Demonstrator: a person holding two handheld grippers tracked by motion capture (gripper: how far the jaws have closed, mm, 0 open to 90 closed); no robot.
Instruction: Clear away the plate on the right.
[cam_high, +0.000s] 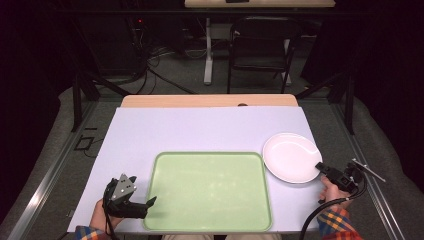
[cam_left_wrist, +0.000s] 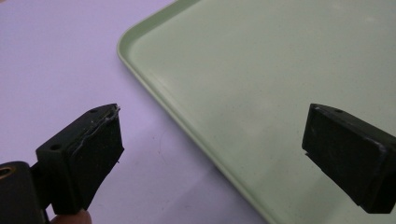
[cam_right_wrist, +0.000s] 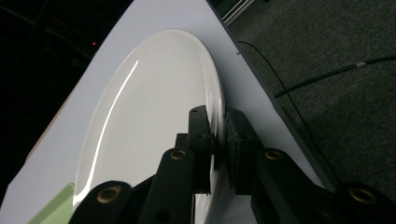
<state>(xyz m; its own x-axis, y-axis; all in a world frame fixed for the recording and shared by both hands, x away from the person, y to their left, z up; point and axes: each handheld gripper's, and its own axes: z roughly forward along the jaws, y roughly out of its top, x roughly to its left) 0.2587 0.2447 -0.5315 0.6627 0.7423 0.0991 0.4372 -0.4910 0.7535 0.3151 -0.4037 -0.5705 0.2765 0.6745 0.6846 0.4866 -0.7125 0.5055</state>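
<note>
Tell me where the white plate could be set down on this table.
The green tray is bare throughout. Bare tabletop runs between the tray's far rim and the table's far edge. It is crowded only at the right edge, where the right gripper grips the plate.

The room is dark; light falls mainly on the table (cam_high: 210, 125), which carries a pale lilac cover, with a strip of bare wood (cam_high: 210, 100) exposed along its far edge. Grey carpet (cam_high: 60, 130) covers the floor on both sides of the table. Black frame struts (cam_high: 80, 95) stand at the far left and far right corners. Beyond the table, a black folding chair (cam_high: 260, 50) stands to the right of a white desk leg (cam_high: 208, 50). Black cables (cam_high: 160, 65) lie on the floor at the far left. A small red light (cam_high: 140, 21) glows in the far darkness.
</note>
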